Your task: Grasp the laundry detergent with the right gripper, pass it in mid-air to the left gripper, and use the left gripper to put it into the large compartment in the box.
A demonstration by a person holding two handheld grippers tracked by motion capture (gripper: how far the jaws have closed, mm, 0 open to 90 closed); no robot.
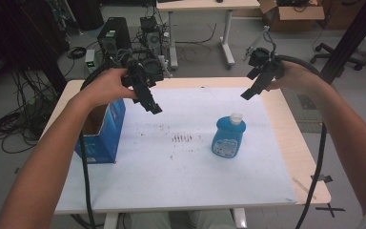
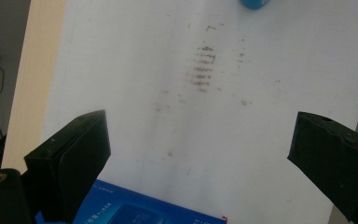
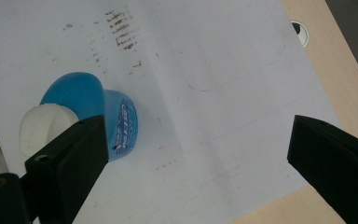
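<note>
**Both tools raised and wide above the blue bottle**

High view: the blue bottle (image 1: 229, 137) stands upright on the white sheet of the desk (image 1: 310, 176), a squat blue body with a printed label and a white cap. The left tool (image 1: 153, 107) hangs in the air well to the left of the bottle and above it, over the open blue box (image 1: 104, 131); the right tool (image 1: 249, 93) hangs above the bottle and a little to its right. Both are empty.

Left gripper view: the jaws stand wide apart with nothing between them. The bottle's blue edge (image 2: 256, 3) shows far off at the top, beyond the dark smudges (image 2: 204, 67).

Right gripper view: the jaws stand wide, holding nothing. The bottle (image 3: 91, 109) lies at the left, partly behind the left jaw, cap (image 3: 44, 126) toward the camera.

The right tool looks best placed to reach. It should shift until the bottle sits midway between its jaws, then descend and close on the body below the cap, squarely, so the bottle does not tip.
</note>
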